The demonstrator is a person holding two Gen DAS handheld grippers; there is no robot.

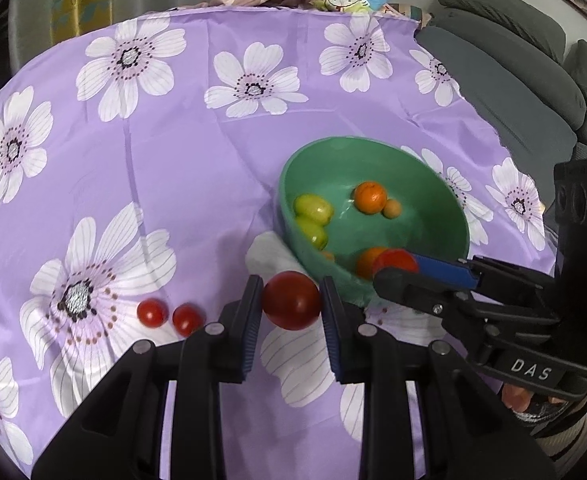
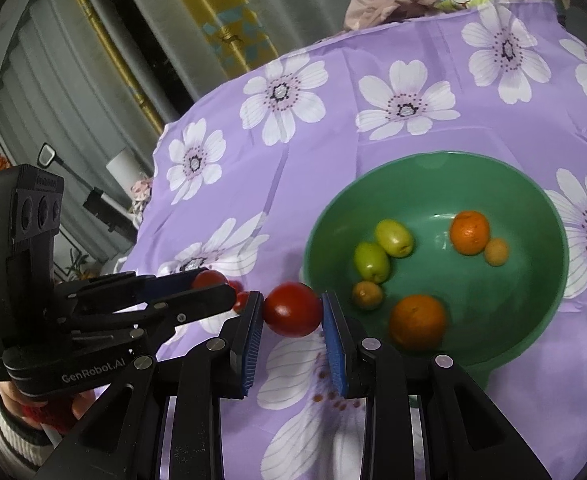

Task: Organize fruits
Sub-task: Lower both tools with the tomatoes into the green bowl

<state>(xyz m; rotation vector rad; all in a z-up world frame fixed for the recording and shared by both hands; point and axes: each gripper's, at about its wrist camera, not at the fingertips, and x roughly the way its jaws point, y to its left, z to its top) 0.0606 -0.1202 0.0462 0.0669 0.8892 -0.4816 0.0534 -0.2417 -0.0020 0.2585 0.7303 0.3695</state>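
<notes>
Each tool is clamped on its own red tomato: the left tool (image 1: pixel 291 304) pinches one tomato (image 1: pixel 291 300) just short of the green bowl (image 1: pixel 445 196), and the right tool (image 2: pixel 292 312) grips another tomato (image 2: pixel 292 309) beside the rim. Oranges (image 2: pixel 417 320) and small green fruits (image 2: pixel 393 237) sit inside the bowl. Two little tomatoes (image 1: pixel 152 312) lie loose on the purple flowered cloth (image 1: pixel 173 160) covering the counter.

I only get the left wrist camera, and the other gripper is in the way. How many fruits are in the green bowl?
Observer: Six in the green bowl: two green fruits, two oranges and two small brownish fruits.
Operator: Is the red thing in the right gripper a whole tomato?
Observer: Yes, a whole round tomato, clamped between the right gripper's blue pads.
Operator: Who is holding my gripper?
Observer: A hand in a striped sleeve holds the left gripper.
</notes>
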